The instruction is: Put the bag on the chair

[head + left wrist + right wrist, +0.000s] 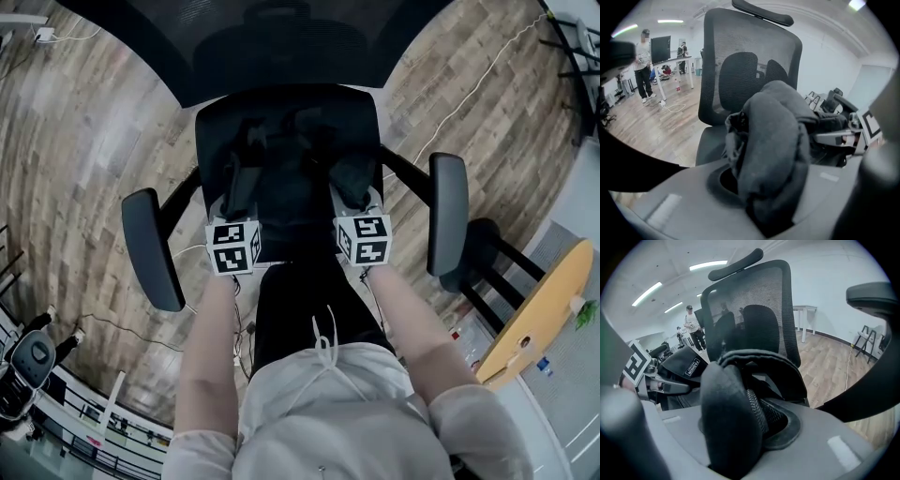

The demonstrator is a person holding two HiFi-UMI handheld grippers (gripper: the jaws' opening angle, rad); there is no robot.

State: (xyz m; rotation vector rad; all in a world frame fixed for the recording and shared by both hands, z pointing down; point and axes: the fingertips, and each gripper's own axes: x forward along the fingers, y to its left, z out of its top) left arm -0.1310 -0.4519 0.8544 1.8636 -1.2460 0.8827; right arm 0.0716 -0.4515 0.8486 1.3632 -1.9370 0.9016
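A black fabric bag point(291, 169) lies on the seat point(214, 127) of a black mesh office chair, in front of its backrest point(281, 37). In the head view my left gripper point(242, 183) and right gripper point(349, 183) reach onto the seat at the bag's two sides. In the left gripper view a thick grey-black fold of the bag point(773, 140) fills the gap of the left gripper point(761, 192). In the right gripper view a padded, zipped part of the bag point(736, 408) is wedged in the right gripper point(740, 441). Each gripper is shut on the fabric.
The chair's armrests stand at the left point(153, 248) and right point(448, 214) of my arms. A yellow round table point(544, 309) is at the lower right, and another chair's base point(33, 361) at the lower left. Cables lie on the wooden floor. A person point(643, 61) stands by a desk far behind.
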